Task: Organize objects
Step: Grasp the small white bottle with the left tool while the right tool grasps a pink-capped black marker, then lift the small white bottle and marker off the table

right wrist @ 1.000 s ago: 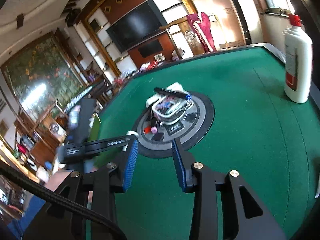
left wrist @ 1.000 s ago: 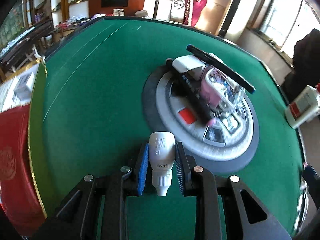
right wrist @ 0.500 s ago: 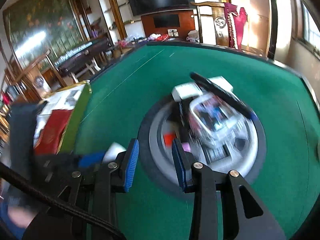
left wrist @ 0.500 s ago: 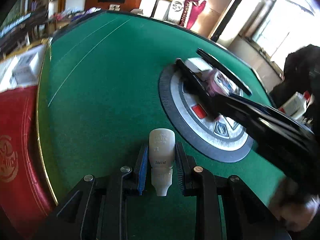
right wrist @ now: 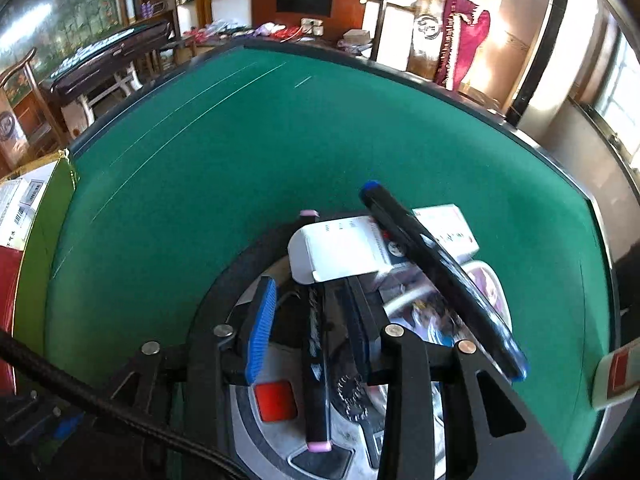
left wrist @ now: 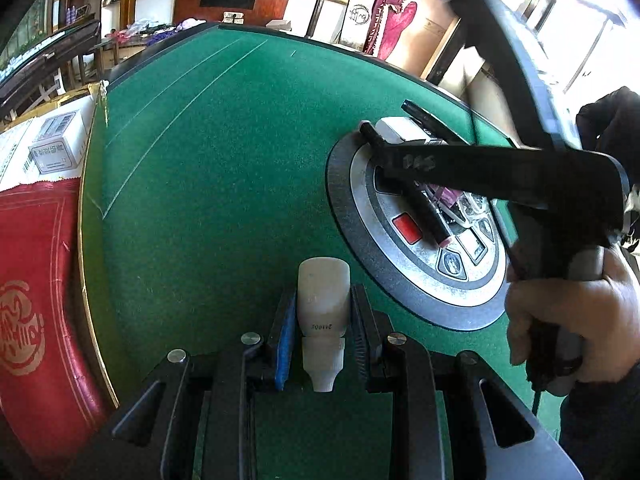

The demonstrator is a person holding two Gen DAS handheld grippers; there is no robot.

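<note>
In the left wrist view my left gripper (left wrist: 322, 336) is shut on a small white dropper bottle (left wrist: 323, 308), nozzle toward the camera, above the green felt table (left wrist: 208, 184). My right gripper (right wrist: 312, 320) hangs over the round grey centre console (right wrist: 240, 312). A black marker with pink ends (right wrist: 316, 344) lies between its fingers, and the jaws are closing, with a gap still on the blue pad's side. The left view shows a hand (left wrist: 568, 320) holding the right gripper's black body (left wrist: 500, 172) above the same marker (left wrist: 420, 204).
A white box (right wrist: 344, 248), a clear container (right wrist: 484, 280) of small items and a black pen with blue ends (right wrist: 440, 280) sit on the console beside a red button (right wrist: 276, 400). A white bottle (right wrist: 616, 376) stands at right. A red box (left wrist: 32, 320) and a white carton (left wrist: 56, 148) lie left.
My right gripper has swung in from the side over the console and dropped around the marker, its jaws narrowing. The left gripper keeps the bottle and has hardly moved.
</note>
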